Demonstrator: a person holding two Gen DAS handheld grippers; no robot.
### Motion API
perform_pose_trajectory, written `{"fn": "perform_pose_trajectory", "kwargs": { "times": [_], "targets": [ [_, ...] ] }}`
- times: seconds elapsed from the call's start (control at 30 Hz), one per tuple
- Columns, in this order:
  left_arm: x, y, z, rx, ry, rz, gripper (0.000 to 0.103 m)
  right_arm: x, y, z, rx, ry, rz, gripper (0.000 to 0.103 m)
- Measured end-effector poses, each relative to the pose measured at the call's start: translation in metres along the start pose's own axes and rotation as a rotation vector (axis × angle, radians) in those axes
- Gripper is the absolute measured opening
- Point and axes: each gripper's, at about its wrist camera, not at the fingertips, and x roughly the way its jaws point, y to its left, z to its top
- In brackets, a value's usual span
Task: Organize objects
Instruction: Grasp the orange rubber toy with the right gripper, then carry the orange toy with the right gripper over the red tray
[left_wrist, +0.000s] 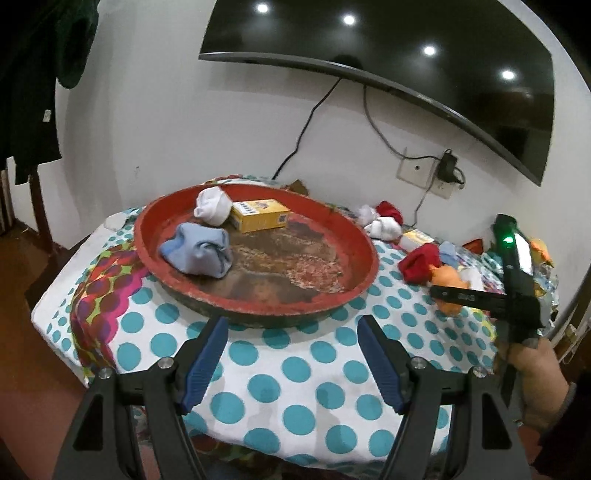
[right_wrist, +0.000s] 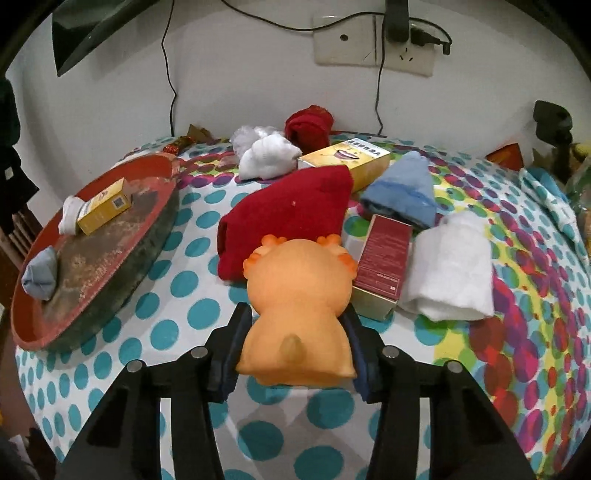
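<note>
While the right hand-held gripper (right_wrist: 295, 343) pinches the orange toy (right_wrist: 299, 306), we note the soft body may slip; left hand-held gripper (left_wrist: 291, 358) spread, red tray (right_wrist: 155, 236) at 10 o'clock.

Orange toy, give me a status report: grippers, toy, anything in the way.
Right gripper fingers shut on orange toy. Left gripper open, empty, before red tray. Red sock and red box crowd the toy.

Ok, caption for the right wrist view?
Right gripper shut on orange toy beside red tray.
</note>
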Motion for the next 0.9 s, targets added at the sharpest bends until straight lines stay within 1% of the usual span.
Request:
{"fn": "perform_pose_trajectory", "kwargs": {
  "times": [0.07, 0.13, 0.23, 0.4, 0.5, 0.57, 0.63, 0.67, 0.77, 0.9],
  "targets": [
    [0.000, 0.005, 0.001, -0.020, -0.008, 0.006, 0.075, -0.007, -0.003, -0.001, 0.011, -0.019, 0.001, 0.045],
    [-0.001, 0.008, 0.003, -0.029, -0.019, 0.021, 0.075, -0.016, -0.003, 0.000, 0.003, -0.041, -0.014, 0.045],
    [-0.003, 0.011, 0.004, -0.046, -0.029, 0.041, 0.075, -0.028, -0.001, 0.006, -0.012, -0.067, -0.013, 0.045],
    [-0.004, 0.011, 0.004, -0.034, -0.032, 0.065, 0.075, -0.043, 0.013, 0.023, -0.048, -0.108, -0.005, 0.045],
    [-0.006, 0.010, 0.004, -0.029, -0.049, 0.065, 0.075, -0.048, 0.035, 0.038, -0.085, -0.127, 0.014, 0.045],
    [-0.007, 0.009, 0.005, -0.014, -0.061, 0.082, 0.075, -0.049, 0.050, 0.046, -0.108, -0.138, 0.028, 0.045],
    [-0.008, 0.010, 0.005, -0.017, -0.066, 0.085, 0.075, -0.048, 0.073, 0.056, -0.140, -0.144, 0.052, 0.045],
    [-0.009, 0.011, 0.005, -0.019, -0.075, 0.082, 0.075, -0.047, 0.080, 0.059, -0.150, -0.143, 0.059, 0.045],
    [-0.011, 0.013, 0.006, -0.010, -0.097, 0.112, 0.075, -0.041, 0.111, 0.070, -0.183, -0.135, 0.092, 0.045],
    [-0.011, 0.023, 0.008, -0.046, -0.115, 0.148, 0.075, -0.024, 0.150, 0.077, -0.224, -0.100, 0.128, 0.045]
  ]
}}
